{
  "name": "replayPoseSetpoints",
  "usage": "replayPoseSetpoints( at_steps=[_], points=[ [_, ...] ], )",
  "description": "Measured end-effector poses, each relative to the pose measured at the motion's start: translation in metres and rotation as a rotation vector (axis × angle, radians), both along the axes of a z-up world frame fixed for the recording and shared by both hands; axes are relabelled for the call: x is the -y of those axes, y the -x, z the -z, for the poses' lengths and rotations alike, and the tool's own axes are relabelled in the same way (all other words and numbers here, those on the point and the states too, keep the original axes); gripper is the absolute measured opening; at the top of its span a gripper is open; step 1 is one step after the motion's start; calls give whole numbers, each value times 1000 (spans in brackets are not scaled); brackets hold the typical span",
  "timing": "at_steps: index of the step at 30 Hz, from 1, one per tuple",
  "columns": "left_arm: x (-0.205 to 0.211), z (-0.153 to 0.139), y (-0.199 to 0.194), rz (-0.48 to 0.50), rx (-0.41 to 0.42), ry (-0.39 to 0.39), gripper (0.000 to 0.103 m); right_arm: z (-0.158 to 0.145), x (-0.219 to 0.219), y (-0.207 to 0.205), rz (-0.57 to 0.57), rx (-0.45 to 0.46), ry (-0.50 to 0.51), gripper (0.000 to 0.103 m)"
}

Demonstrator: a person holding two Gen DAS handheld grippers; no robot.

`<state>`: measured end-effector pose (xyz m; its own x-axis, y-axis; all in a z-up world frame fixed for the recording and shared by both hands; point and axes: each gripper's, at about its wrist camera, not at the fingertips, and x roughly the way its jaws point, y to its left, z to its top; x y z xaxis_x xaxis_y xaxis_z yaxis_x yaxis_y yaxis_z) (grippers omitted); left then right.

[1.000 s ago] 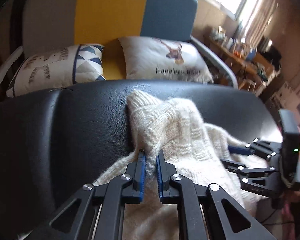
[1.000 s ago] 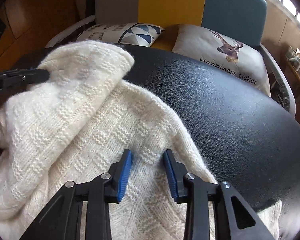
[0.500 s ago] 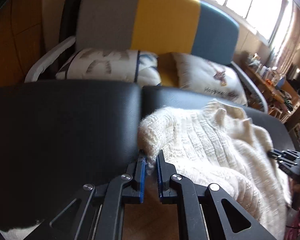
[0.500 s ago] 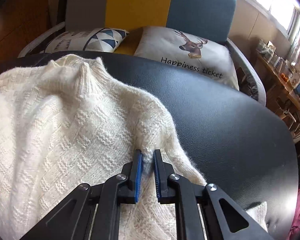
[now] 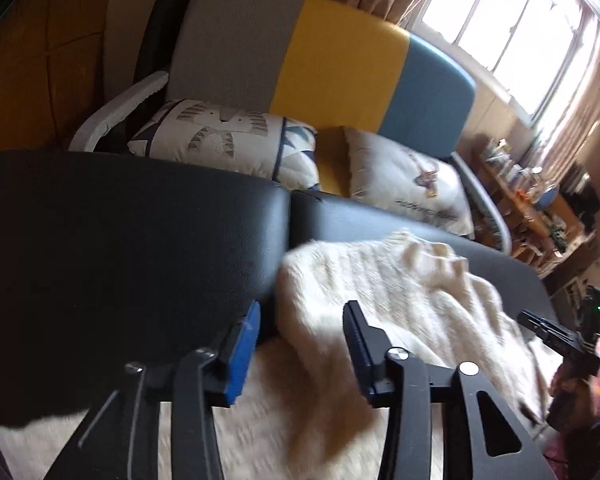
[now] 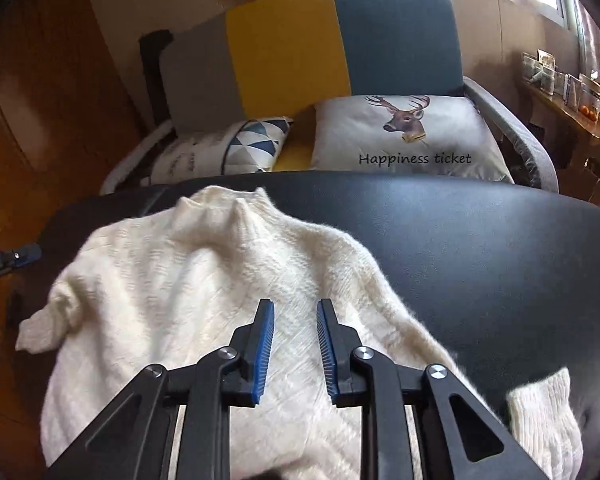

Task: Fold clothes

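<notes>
The cream-white chunky knitted sweater [image 6: 228, 304] lies spread on the black leather-look padded surface [image 6: 480, 248], filling the lower left and centre of the right wrist view, its collar bunched toward the upper middle and one ribbed cuff [image 6: 544, 424] lying at the lower right. Its left shoulder hangs off the pad's edge at the frame's left, so the likeliest trouble is, by my judgement, the heavy knit sliding off the slick surface if that side is tugged or dropped; loose, fuzzy yarn could also snag on the ridged blue pads. The right gripper [image 6: 295, 348] hovers over the middle of the garment with jaws apart, holding nothing. In the blurred left wrist view, the left gripper [image 5: 300, 344] stands wide apart too, a folded lump of the knit lying between and just beyond its fingers, unpinched. The fabric looks thick, soft and rumpled, with no crisp fold line anywhere.
</notes>
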<state>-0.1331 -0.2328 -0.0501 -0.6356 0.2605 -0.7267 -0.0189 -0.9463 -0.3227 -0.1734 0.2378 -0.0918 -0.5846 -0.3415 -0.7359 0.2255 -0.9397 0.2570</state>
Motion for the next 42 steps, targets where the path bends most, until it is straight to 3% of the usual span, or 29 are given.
replayPoseSetpoints(
  at_steps=[3,6,10,15,17,21,23,24,27,28,29,30,31,33,35,37,39,42],
  points=[
    [-10,-1,-48,78,0,-30,46,0,-9,-40,-18,55,108,22],
    [-45,5,-100,203,-2,-5,46,15,-15,-79,-11,143,222,22],
    [-112,20,-149,384,43,-60,46,37,-11,-119,17,198,266,22],
    [-215,25,-188,643,67,-4,46,56,-12,-146,64,227,308,22],
    [-248,28,-195,681,97,62,48,62,-13,-155,85,236,321,22],
    [-285,46,-188,661,184,206,54,73,-18,-170,121,240,372,27],
    [-297,59,-187,656,221,265,63,75,-22,-174,125,233,396,27],
    [-303,66,-187,659,226,302,63,76,-23,-174,127,230,405,27],
    [-312,71,-199,682,135,399,64,79,-25,-175,129,223,429,27],
    [-309,70,-198,674,134,384,54,79,-26,-175,128,220,436,27],
    [-299,66,-190,647,150,329,33,80,-26,-175,128,220,444,27],
    [-288,63,-182,618,167,271,23,80,-27,-175,129,219,454,27],
    [-269,60,-171,578,197,146,14,80,-28,-175,130,219,463,27],
    [-223,59,-154,477,234,-84,12,82,-28,-175,127,222,491,29],
    [-174,61,-144,364,246,-254,11,86,-24,-173,116,232,539,29],
    [-125,68,-143,283,226,-460,11,90,-21,-171,106,242,586,29],
    [-90,78,-145,184,231,-507,11,93,-14,-169,92,254,622,29],
    [-58,98,-147,77,270,-492,11,92,7,-163,39,279,624,29]
  ],
)
